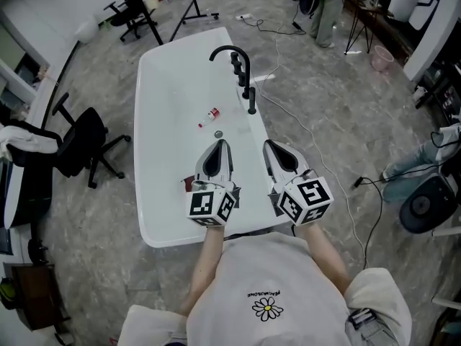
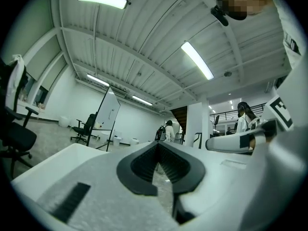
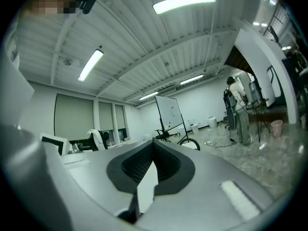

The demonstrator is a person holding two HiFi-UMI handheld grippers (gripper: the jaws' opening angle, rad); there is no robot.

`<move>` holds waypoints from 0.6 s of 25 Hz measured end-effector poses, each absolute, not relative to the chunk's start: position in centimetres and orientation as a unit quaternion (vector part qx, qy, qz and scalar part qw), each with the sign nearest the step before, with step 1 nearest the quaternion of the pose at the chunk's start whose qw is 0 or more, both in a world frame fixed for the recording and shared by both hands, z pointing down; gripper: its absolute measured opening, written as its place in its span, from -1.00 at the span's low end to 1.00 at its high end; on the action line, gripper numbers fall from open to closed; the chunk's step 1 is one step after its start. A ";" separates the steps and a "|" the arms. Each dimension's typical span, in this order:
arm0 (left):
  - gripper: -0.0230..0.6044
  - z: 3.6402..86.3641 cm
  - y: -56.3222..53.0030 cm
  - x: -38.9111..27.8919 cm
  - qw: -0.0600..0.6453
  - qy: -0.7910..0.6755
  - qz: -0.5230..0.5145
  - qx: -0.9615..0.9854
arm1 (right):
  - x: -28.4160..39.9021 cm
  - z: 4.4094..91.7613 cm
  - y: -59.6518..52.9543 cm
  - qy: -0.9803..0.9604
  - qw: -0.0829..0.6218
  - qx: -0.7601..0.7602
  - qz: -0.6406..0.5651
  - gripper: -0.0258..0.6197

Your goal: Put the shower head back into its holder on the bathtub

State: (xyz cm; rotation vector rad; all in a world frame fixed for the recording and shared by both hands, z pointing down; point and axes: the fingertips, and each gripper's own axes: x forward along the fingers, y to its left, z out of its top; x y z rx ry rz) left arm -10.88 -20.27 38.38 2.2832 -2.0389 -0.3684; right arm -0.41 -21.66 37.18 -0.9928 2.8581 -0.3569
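Note:
A white bathtub [image 1: 155, 215] stands in front of me in the head view. On its right rim a black curved faucet [image 1: 229, 50] leads a row of black fittings. The nearest of these is a slim upright black piece [image 1: 251, 101]; I cannot tell whether it is the shower head in its holder. Inside the tub lie a small red and white bottle [image 1: 209, 117] and the drain [image 1: 218, 134]. My left gripper [image 1: 222, 145] [image 2: 159, 153] hangs over the tub's near end, shut and empty. My right gripper [image 1: 268, 144] [image 3: 154, 150] hovers over the near right rim, also shut with nothing in it.
A black office chair [image 1: 83, 146] stands left of the tub. Black stands [image 1: 144, 13] are behind its far end. A white cable [image 1: 317, 143] runs across the floor on the right. Further right are a person's legs [image 1: 414, 161] and a round black device [image 1: 428, 204]. People and a whiteboard [image 3: 168, 110] show far off in the gripper views.

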 end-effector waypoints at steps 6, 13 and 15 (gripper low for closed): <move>-0.94 37.0 -19.4 -10.6 0.011 -0.658 -0.123 0.743 | -1.7 36.0 -20.2 0.945 0.032 -0.318 -0.064 -0.90; -0.94 37.9 -19.7 -10.4 0.012 -0.652 -0.109 0.750 | -2.1 36.9 -20.6 0.942 0.029 -0.325 -0.071 -0.90; -0.94 37.8 -19.9 -10.3 0.012 -0.649 -0.107 0.753 | -2.2 37.0 -20.9 0.942 0.027 -0.328 -0.071 -0.90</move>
